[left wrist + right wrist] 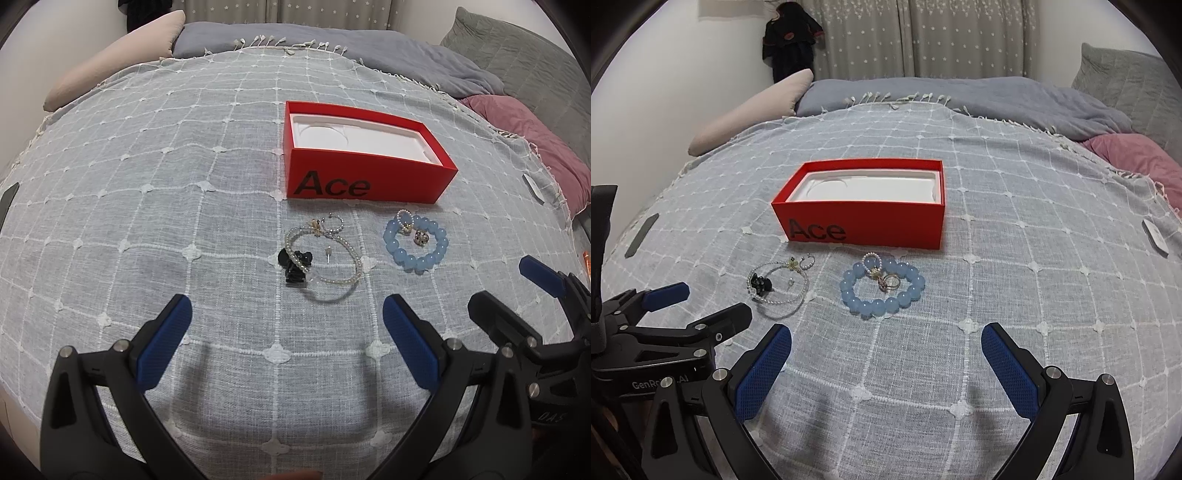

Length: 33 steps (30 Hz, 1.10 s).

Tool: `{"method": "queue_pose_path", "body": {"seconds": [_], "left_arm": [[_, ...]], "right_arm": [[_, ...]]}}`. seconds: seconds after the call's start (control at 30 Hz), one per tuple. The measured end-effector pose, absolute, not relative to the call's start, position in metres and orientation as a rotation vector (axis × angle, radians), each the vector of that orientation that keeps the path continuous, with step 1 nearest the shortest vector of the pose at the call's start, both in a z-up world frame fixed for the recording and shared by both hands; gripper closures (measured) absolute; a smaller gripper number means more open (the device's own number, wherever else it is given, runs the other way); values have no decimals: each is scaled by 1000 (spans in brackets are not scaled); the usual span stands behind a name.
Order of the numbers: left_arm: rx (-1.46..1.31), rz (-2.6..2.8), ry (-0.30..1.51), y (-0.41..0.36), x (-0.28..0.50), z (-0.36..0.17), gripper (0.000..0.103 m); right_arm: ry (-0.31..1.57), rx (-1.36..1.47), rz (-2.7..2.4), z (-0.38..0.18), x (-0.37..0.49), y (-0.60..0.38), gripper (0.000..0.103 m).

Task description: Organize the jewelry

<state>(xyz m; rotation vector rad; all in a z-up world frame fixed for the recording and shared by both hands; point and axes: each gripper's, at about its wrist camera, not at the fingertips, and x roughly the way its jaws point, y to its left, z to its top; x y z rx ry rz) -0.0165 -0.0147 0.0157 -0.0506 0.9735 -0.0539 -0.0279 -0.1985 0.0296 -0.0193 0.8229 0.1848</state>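
We see the left tool (286, 321) spread wide above the bed, its blue ribbed pads holding and touching nothing. The right tool (886, 350) is likewise spread wide and empty, hovering just beside the left one.

Ahead of both lies the jewelry on a pale grey woven bedspread (147, 221) stitched with a white grid and small raised flower knots. The blue bead bracelet (882, 288) is a ring of round, glossy, translucent beads; inside it rest a metal ring (891, 282) and a small pearl loop (871, 263) that overlaps its far edge. To its left sits a thin pearl bracelet (341, 258), an open oval of tiny beads, with a black clip-like piece (295, 264) on its left side; we cannot quite tell what that piece is. A small beaded hoop (332, 224) lies at the bracelet's far end.

Just beyond the jewelry stands the red box (864, 221), rectangular, open-topped, with matte cardboard walls, a moulded white insert and "Ace" printed in black on its near face. It holds no jewelry.
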Motion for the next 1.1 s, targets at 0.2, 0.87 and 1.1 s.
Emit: {"method": "queue_pose_path", "body": {"seconds": [0.2, 0.87, 1.1], "left_arm": [[-60, -61, 972, -14, -16, 16, 0], [-398, -107, 1039, 47, 12, 13, 40], [-407, -180, 1095, 32, 35, 5, 45]], "right_arm": [[814, -19, 178, 29, -25, -202, 0], [985, 373, 308, 16, 11, -260, 55], [994, 387, 288, 17, 33, -266, 55]]}}
